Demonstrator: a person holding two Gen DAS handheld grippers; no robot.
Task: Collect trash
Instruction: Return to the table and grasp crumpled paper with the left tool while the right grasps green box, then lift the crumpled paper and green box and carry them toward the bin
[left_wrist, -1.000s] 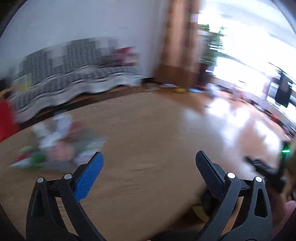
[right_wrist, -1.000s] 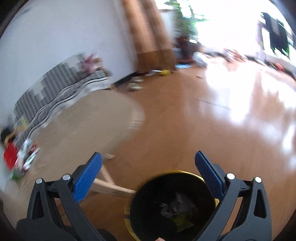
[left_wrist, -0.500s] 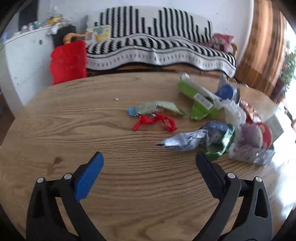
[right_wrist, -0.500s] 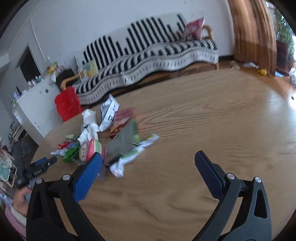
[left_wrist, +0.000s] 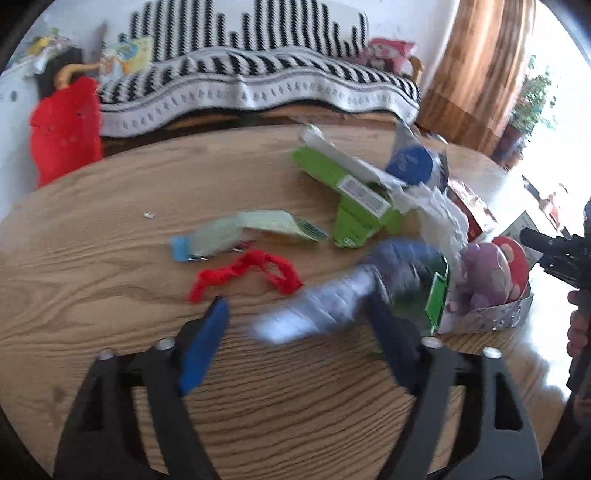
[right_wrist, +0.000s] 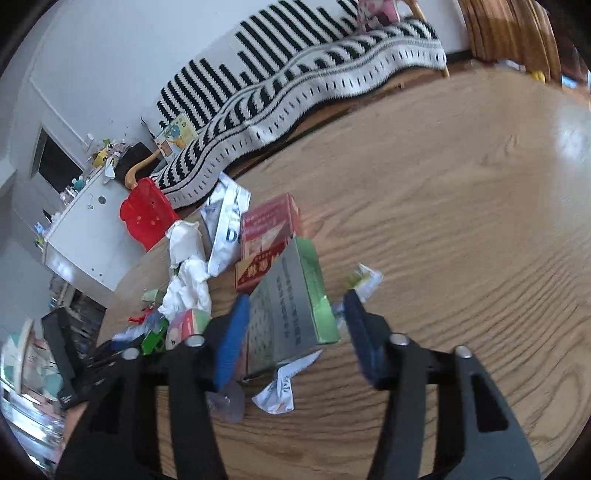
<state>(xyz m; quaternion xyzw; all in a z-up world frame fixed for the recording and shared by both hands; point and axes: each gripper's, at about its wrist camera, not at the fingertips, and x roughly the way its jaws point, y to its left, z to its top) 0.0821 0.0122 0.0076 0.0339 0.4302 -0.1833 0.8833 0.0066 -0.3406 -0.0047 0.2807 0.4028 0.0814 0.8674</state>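
We are closing both: left hand-held gripper (left_wrist: 299, 332) around the silver wrapper (left_wrist: 314, 306), right hand-held gripper (right_wrist: 295, 325) around the green box (right_wrist: 291, 306) at twelve o'clock on the desk (right_wrist: 461, 221); neither pinches yet, so next we squeeze and lift.

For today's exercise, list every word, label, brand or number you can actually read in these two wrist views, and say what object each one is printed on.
"D": large dark letter on the white and silver wrapper; the rest is cut off.
Red box: printing too blurred to read.
Grey and green box: rows of fine print, too small to read.
Green carton: white label, unreadable.
Blue round logo: script blurred.
Nothing else is legible.
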